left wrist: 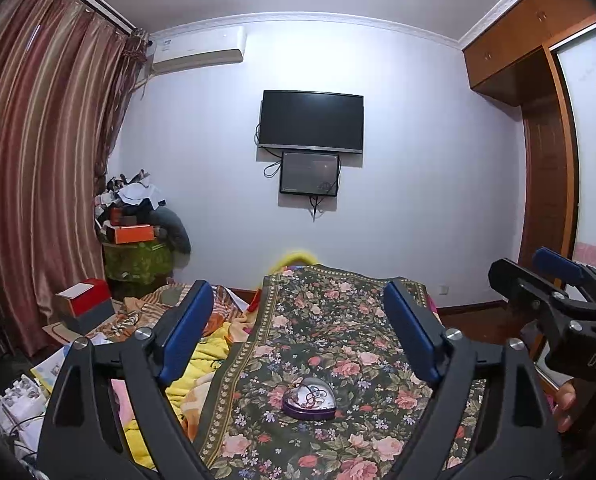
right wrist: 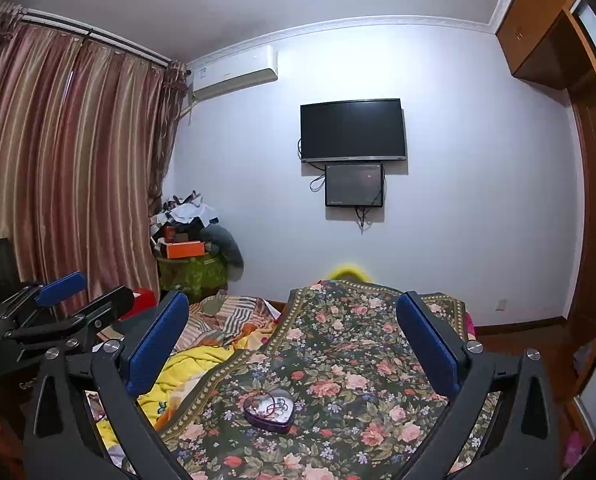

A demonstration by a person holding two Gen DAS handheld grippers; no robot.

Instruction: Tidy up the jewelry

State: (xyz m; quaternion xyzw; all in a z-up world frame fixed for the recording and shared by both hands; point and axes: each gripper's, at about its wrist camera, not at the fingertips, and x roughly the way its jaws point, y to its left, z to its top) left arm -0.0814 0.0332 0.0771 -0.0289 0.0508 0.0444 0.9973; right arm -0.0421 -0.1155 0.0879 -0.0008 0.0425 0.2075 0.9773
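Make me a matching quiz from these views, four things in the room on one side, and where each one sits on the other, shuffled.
Things:
1. purple heart-shaped tin
2. black flat television
3. white air conditioner
4. orange cardboard box

Places:
A. high on the wall beside the striped curtain
B. on the floral bedspread
C. in the corner pile by the curtain
D. mid-wall, above a smaller dark screen

Pairs: 1-B, 2-D, 3-A, 4-C

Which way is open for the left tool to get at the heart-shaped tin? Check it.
Probably yes, straight ahead. The left tool is open, and the heart-shaped tin lies uncovered on the floral blanket, with nothing between them. The right tool stays off to the side.
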